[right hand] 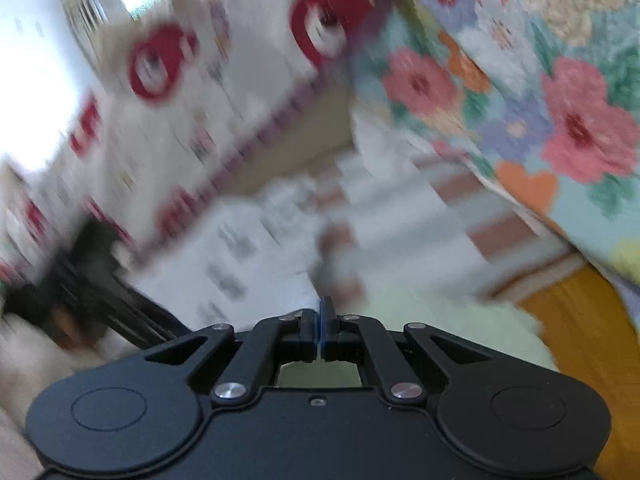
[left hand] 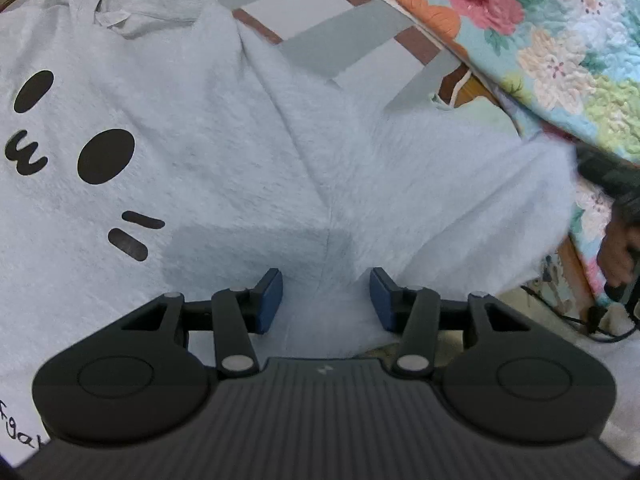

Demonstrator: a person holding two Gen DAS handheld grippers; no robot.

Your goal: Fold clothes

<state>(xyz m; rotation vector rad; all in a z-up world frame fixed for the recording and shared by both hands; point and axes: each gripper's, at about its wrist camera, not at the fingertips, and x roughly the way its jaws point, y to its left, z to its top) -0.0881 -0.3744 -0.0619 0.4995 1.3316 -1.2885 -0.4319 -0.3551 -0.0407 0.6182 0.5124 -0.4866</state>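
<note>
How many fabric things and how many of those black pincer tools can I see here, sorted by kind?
Pale grey T-shirt with black cat face: 1
Floral quilted blanket: 1
Grey, white and brown checked sheet: 1
Black two-finger grippers: 2, left gripper, right gripper
Total: 5

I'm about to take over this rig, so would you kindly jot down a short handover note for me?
Left claw: open, just above the grey shirt, gripping nothing.
Right claw: shut; that view is badly blurred, so whether it holds cloth is unclear.
Shirt: spread print-side up on the striped sheet, the sleeve out towards the floral quilt.
Done: shirt laid out, still wrinkled.
Left: probably every fold; no folded edge shows yet.
</note>
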